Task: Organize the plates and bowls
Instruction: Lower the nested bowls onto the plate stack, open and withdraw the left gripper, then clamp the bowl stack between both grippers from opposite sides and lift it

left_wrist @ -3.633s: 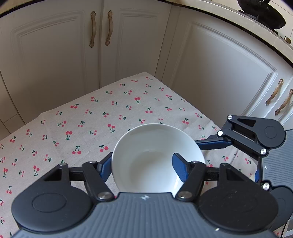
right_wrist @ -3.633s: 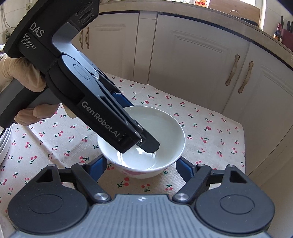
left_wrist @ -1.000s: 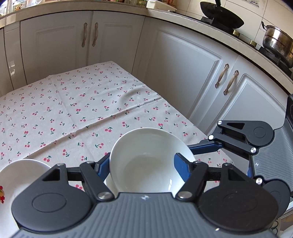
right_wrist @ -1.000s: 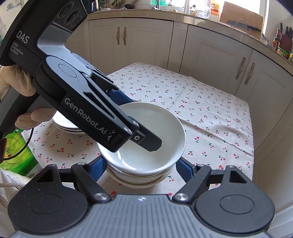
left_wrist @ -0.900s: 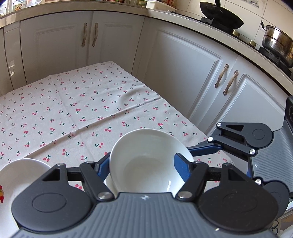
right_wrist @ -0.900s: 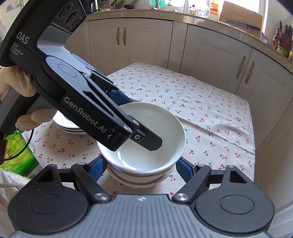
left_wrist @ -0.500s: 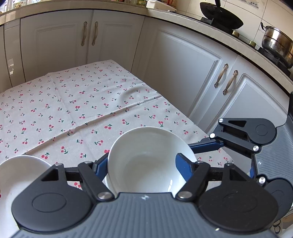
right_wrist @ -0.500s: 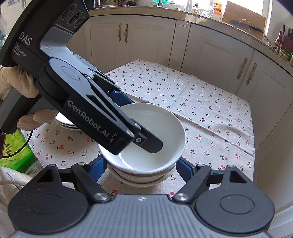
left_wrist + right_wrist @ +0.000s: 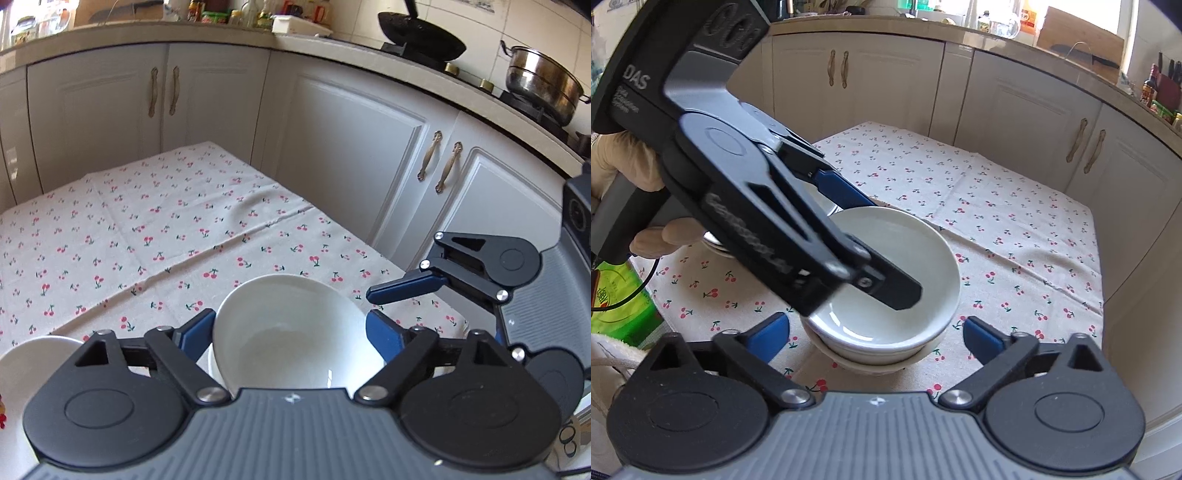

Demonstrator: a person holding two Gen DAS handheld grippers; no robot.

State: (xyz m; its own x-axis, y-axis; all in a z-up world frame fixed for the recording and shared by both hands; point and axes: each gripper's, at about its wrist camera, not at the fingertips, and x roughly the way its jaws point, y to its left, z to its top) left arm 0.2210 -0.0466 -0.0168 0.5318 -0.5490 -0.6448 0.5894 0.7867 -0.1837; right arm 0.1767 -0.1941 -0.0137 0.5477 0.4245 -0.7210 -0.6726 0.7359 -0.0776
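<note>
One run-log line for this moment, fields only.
top bowl: nested in bowl stack | left hand-held gripper: just opened, straddling rim | right hand-held gripper: just opened, clear | plates: beside

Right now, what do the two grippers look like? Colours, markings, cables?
Both are black linkage bodies with grey ribbed housings and blue finger pads. The left gripper carries white "DAS" and "GenRobot.AI" lettering; a light glove grips its handle, a thin black cable trailing below. The right gripper shows silver pivot screws.

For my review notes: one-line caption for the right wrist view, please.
Top white bowl nested on the bowl stack; left gripper and right gripper, both just opening, straddle it without pressing.
</note>
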